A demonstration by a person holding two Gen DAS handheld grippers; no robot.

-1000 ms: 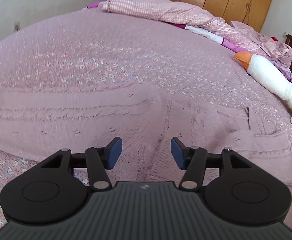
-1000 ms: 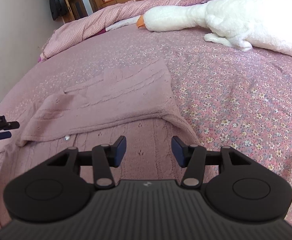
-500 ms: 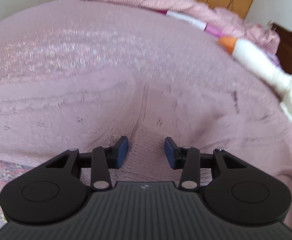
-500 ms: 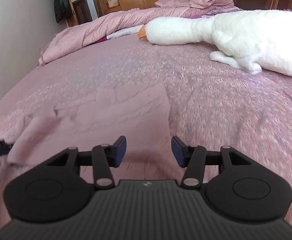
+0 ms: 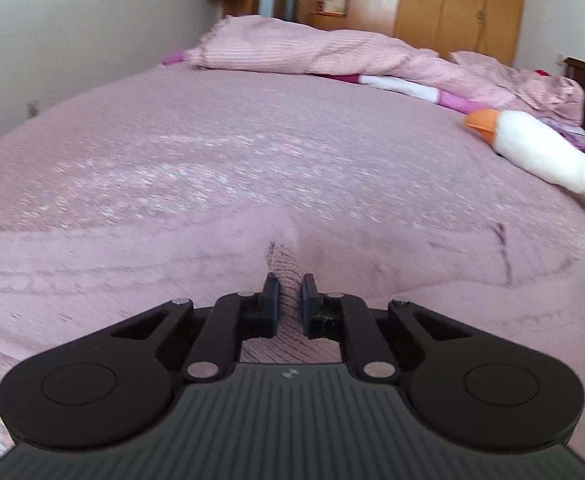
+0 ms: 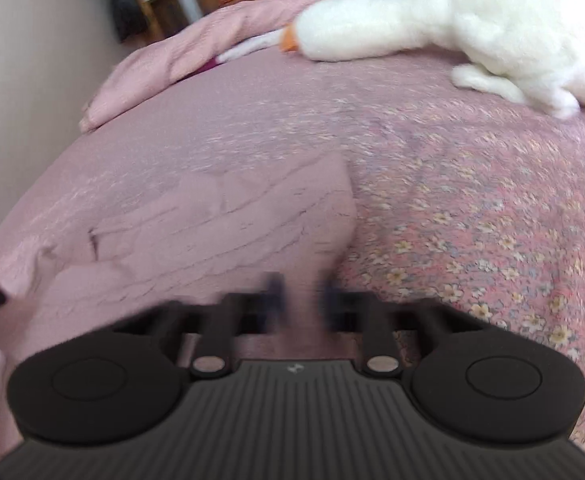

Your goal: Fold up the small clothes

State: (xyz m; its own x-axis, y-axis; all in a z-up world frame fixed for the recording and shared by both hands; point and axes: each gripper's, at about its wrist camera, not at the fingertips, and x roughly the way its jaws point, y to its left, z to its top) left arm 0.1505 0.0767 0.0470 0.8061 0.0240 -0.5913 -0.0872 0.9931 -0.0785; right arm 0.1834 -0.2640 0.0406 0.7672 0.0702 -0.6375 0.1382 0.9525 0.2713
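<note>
Bedspread [image 6: 492,208], floral pink, carries a plush goose [image 6: 472,32] far right and the pink knit sweater [image 6: 232,220] spread near. Left gripper [image 5: 289,292] pinches a sweater fold; right gripper [image 6: 302,300] is blurred, grip unclear.

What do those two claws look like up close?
Both match: the left claw and right claw are matte black plastic, with a ribbed grey body bearing a small logo, round side discs, silver pivot pins and two dark blue-tinted fingertip pads.
</note>
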